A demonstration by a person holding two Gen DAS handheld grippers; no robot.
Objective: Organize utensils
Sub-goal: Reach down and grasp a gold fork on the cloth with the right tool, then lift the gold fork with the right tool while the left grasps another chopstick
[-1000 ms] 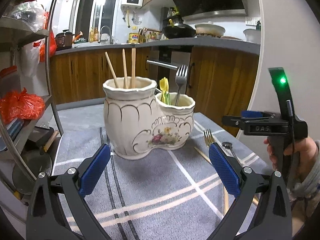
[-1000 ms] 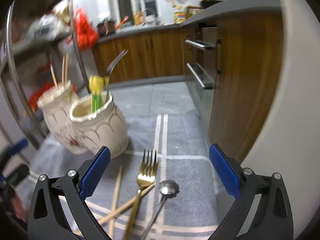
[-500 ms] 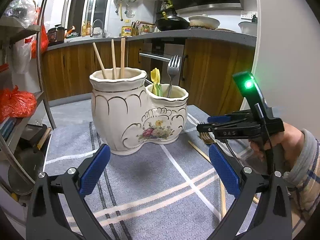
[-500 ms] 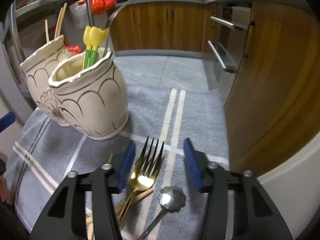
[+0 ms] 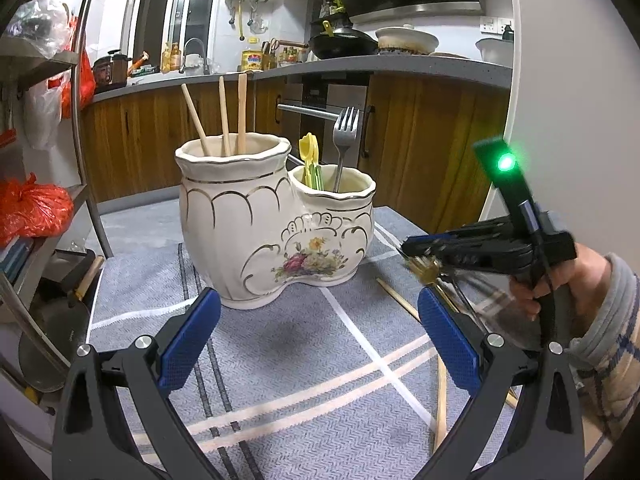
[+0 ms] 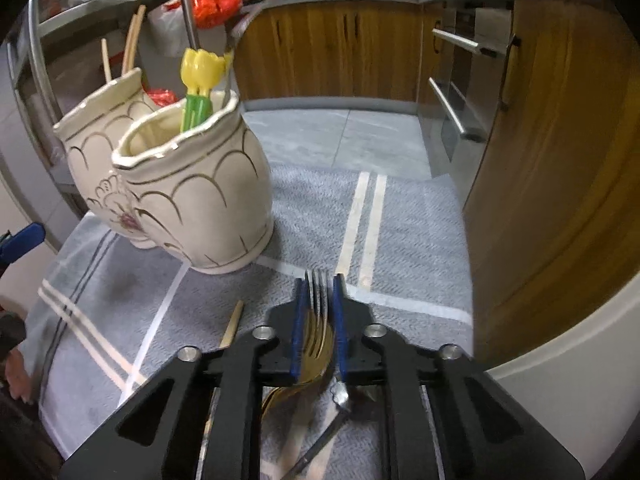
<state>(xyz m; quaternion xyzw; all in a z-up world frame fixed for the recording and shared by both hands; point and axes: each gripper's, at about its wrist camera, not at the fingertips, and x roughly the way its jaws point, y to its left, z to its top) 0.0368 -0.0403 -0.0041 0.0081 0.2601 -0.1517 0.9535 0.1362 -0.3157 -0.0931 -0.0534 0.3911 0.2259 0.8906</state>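
A cream two-pot ceramic holder [image 5: 256, 220] [image 6: 192, 200] stands on a grey striped cloth [image 5: 300, 360]. Its tall pot has three wooden chopsticks [image 5: 224, 120]; the low pot has a silver fork [image 5: 345, 136] and yellow-green plastic utensils [image 5: 310, 160]. My right gripper [image 6: 318, 292] [image 5: 416, 256] is closing, and its blue pads press on the head of a gold fork [image 6: 318, 320] [image 5: 426, 270] low over the cloth, right of the holder. Under it lie a silver spoon [image 6: 340, 394] and loose chopsticks [image 6: 232, 324]. My left gripper [image 5: 316, 308] hangs open and empty in front of the holder.
A metal rack [image 5: 40, 200] with red bags stands left of the table. Wooden cabinets [image 6: 540, 160] and an oven front lie past the table's right and far edges. A white wall rises on the right. A hand and striped sleeve [image 5: 600, 320] hold the right gripper.
The right gripper came down over the gold fork and its jaws went from wide apart to clamped on the fork's head. The left gripper stayed open and barely moved.
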